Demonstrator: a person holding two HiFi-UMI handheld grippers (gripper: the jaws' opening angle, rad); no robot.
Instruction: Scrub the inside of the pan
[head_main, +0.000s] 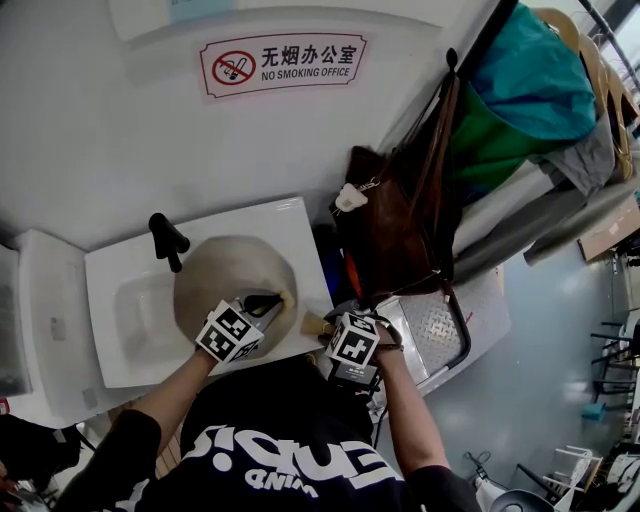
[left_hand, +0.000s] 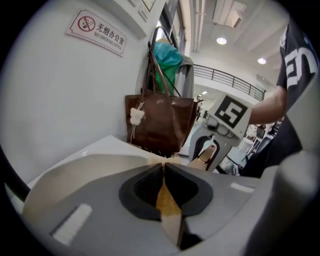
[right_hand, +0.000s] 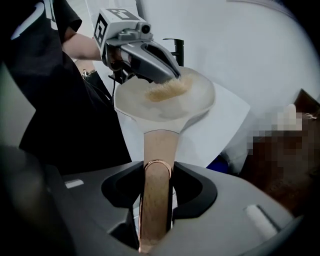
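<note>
Right gripper (right_hand: 157, 175) clamping pan handle (right_hand: 160, 142), brush (left_hand: 168, 206) half hidden in left gripper (left_hand: 164, 167)

In the head view, the pan (head_main: 235, 275) sits over the sink (head_main: 105, 275) at centre left, with the faucet (head_main: 167, 240) behind it. The brush (right_hand: 167, 90) lies in the pan. The handbag (head_main: 400, 230) hangs right of the sink, and the sign (head_main: 283, 62) is at upper centre.

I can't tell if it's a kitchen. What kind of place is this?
Probably a washing corner in an office: a white sink with a black faucet, a wall sign reading NO SMOKING OFFICE, and a brown handbag hanging beside the sink.
</note>
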